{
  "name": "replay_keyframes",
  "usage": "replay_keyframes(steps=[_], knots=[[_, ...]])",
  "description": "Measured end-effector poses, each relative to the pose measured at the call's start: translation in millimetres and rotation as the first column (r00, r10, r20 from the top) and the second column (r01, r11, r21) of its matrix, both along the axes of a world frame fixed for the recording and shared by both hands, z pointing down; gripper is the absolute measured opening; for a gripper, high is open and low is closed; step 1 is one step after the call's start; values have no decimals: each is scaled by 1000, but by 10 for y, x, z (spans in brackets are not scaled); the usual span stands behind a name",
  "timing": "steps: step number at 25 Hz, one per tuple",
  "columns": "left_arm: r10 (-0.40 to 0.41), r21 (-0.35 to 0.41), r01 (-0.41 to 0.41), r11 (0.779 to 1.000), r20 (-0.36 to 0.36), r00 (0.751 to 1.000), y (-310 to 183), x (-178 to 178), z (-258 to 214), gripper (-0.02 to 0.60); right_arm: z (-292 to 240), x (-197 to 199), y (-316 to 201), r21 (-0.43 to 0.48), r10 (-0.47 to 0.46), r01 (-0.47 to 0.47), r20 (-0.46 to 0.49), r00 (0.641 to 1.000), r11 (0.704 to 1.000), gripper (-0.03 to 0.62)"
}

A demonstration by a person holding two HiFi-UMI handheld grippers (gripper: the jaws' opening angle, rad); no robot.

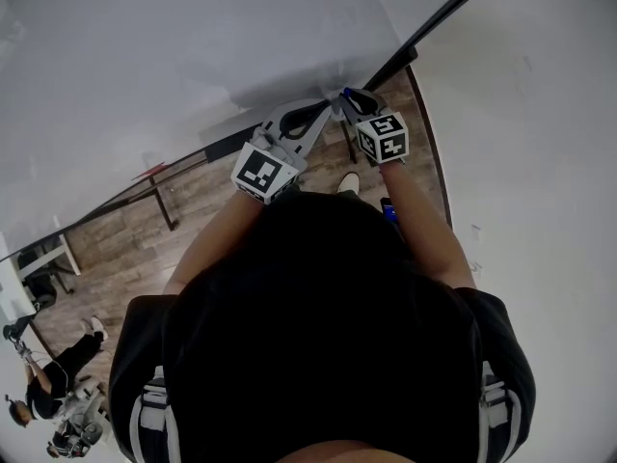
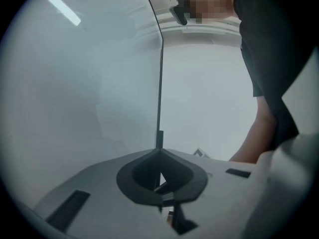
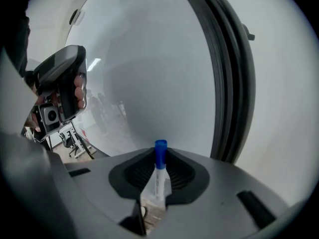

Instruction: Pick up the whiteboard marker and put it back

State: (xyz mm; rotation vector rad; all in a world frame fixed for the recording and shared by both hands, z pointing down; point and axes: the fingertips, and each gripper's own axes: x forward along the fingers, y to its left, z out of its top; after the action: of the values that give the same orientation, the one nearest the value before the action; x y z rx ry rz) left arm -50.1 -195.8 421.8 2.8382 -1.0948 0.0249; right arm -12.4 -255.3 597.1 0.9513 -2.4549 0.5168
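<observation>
Right gripper [image 3: 160, 159] is squeezed on the whiteboard marker [image 3: 159, 180]. The marker sticks out between the two jaws, with its blue cap pointing away from the person, toward the whiteboard [image 3: 149, 73]. Nothing is under the marker. It is up in the air, held by the gripper alone.

Left gripper [image 2: 160, 156] is just beside the right one. Its jaws are pressed together and there is nothing in them.

Past both grippers is the big whiteboard. Its black frame [image 3: 232, 83] runs up the right side, near the marker's cap. A wooden floor [image 1: 125, 249] shows far below.

So the first part looks done: the marker is picked up. The second part is not done, because the marker is not resting on anything yet. I cannot see a tray or ledge for it here. What is left is to bring it to its spot by the whiteboard and let go.
</observation>
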Motion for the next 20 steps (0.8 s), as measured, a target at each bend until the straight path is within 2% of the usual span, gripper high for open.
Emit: replay_keyframes(steps=[6,13,20], knots=[[16,-10,-16,1000,-11,1000,21,28,38,3,73,43,-16,-11,7,-7,-11,1000,1000,69],[19,-13,-19,1000,-7,1000,38,27,32,3,81,83,-54,-15,33,-33,-8,999,999,103],[14,-10,-14,1000,-2,1000,58,-6,-9,3,-71,205,-1,26,47,-47,2,999,999,126]])
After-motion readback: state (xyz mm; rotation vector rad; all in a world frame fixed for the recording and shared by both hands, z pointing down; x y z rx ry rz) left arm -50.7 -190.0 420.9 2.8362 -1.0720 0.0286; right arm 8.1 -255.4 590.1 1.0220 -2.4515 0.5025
